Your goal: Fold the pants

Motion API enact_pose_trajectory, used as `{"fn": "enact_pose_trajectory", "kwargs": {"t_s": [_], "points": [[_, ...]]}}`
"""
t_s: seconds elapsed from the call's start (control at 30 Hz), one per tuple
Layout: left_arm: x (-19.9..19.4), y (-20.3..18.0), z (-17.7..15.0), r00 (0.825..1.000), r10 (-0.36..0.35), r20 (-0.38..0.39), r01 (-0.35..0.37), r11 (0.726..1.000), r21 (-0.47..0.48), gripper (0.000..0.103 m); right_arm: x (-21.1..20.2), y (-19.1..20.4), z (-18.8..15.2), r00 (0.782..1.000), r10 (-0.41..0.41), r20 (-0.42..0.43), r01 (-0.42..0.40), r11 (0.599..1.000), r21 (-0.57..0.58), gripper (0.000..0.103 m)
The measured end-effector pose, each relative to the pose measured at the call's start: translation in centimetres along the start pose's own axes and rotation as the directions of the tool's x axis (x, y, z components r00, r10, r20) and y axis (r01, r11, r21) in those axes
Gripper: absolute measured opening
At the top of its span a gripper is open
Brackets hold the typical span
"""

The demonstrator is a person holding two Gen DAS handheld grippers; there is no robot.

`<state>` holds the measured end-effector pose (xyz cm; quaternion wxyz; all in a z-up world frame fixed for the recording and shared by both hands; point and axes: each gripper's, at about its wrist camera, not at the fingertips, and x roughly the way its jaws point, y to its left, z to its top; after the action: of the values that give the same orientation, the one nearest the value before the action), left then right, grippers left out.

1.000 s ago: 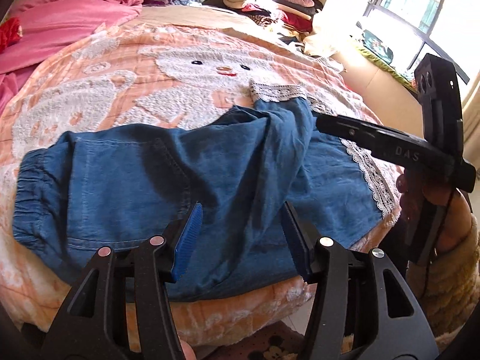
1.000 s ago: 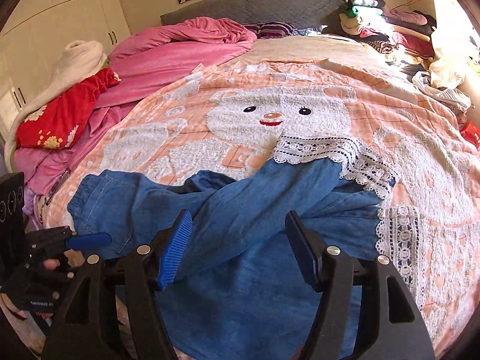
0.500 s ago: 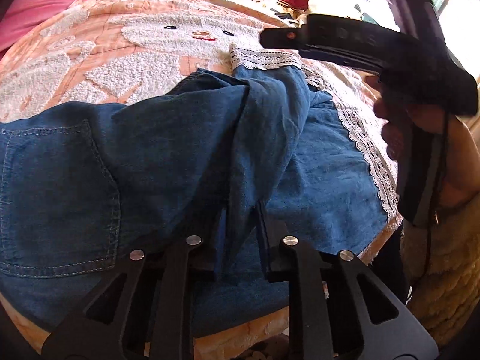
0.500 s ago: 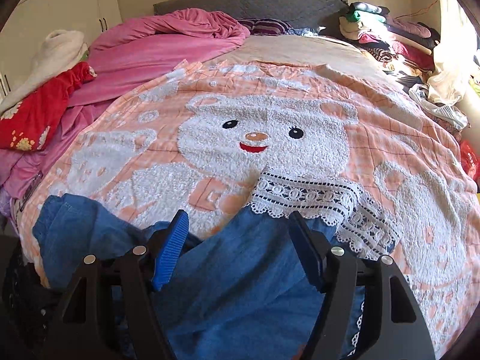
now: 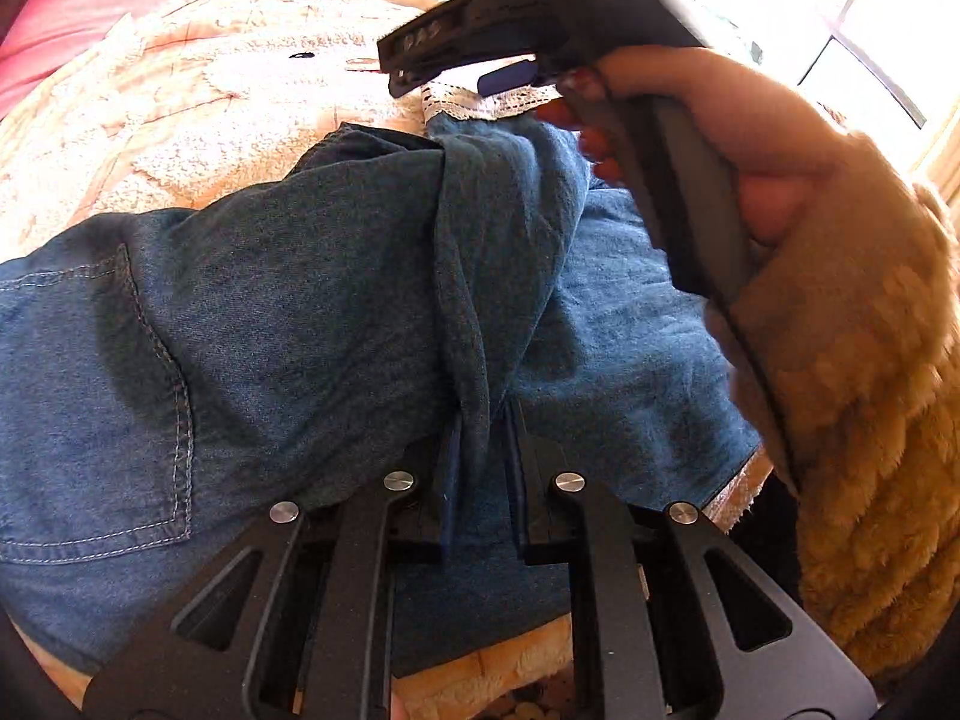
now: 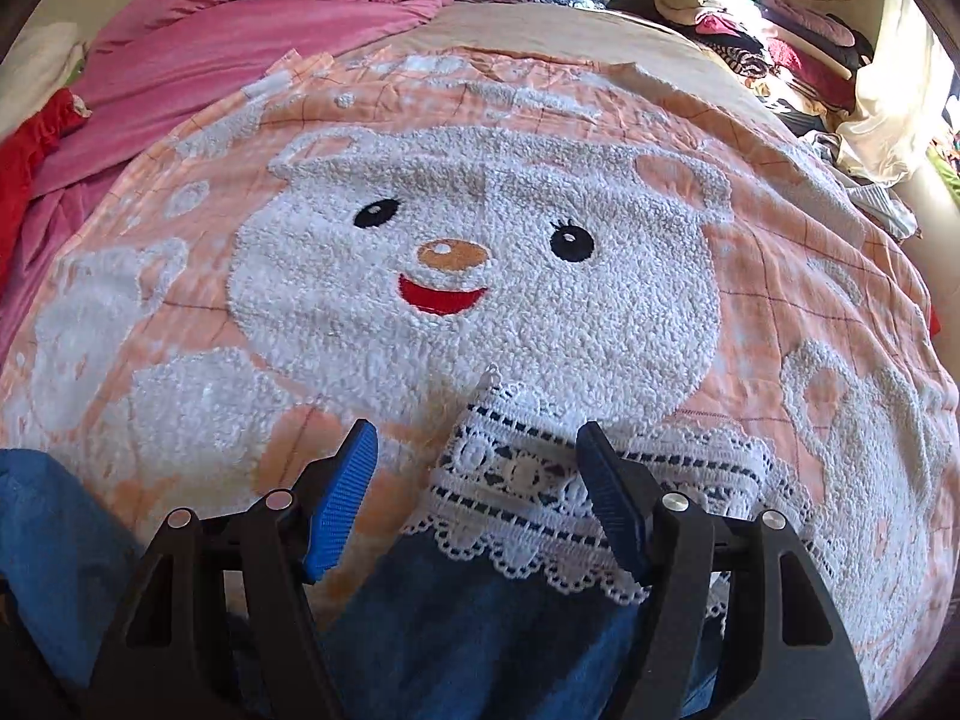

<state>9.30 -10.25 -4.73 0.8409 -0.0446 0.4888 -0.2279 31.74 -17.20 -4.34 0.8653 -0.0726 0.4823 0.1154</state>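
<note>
Blue denim pants (image 5: pixel 288 312) with white lace cuffs lie on the bed, one leg crossed over the other. My left gripper (image 5: pixel 483 420) is shut on a ridge of the pants' fabric near the bed's front edge. My right gripper (image 6: pixel 477 468) is open, its blue pads either side of the lace cuff (image 6: pixel 516 492) of the upper leg, just above it. The right gripper also shows in the left wrist view (image 5: pixel 504 75), held over the cuff by a hand in a fluffy sleeve.
An orange blanket with a white bear (image 6: pixel 480 252) covers the bed. A pink duvet (image 6: pixel 240 18) lies at the back left. Piled clothes (image 6: pixel 762 30) sit at the back right. A bright window (image 5: pixel 840 30) is to the right.
My left gripper moved forward and closed on a fold of the pants. My right gripper moved forward along the upper leg to its lace cuff, staying open.
</note>
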Motion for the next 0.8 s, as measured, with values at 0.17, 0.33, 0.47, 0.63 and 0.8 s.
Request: {"fn": "enact_pose_trajectory", "kwargs": {"t_s": [0.17, 0.33, 0.47, 0.63, 0.8], "points": [[-0.4, -0.1, 0.1, 1.0, -0.007, 0.01, 0.007, 1.0, 0.002, 0.008, 2.2, -1.5, -0.2, 0.999, 0.038, -0.025, -0.037, 0.999, 0.017, 0.036], [-0.9, 0.3, -0.4, 0.999, -0.017, 0.028, 0.017, 1.0, -0.009, 0.009, -0.7, -4.3, -1.2, 0.989, 0.135, 0.055, -0.141, 0.983, 0.117, 0.009], [-0.7, 0.3, -0.5, 0.999, -0.023, 0.049, 0.023, 1.0, -0.006, 0.025, -3.9, -6.3, -2.9, 0.975, 0.182, 0.127, -0.202, 0.963, 0.175, 0.008], [-0.5, 0.2, -0.2, 0.998, -0.017, 0.066, 0.018, 1.0, -0.01, 0.027, -8.0, -8.8, -5.7, 0.957, 0.199, 0.21, -0.249, 0.935, 0.251, 0.008], [-0.1, 0.4, 0.5, 0.997, -0.013, 0.078, 0.015, 1.0, -0.014, 0.027, -11.9, -11.2, -8.5, 0.944, 0.172, 0.281, -0.259, 0.914, 0.311, 0.008]]}}
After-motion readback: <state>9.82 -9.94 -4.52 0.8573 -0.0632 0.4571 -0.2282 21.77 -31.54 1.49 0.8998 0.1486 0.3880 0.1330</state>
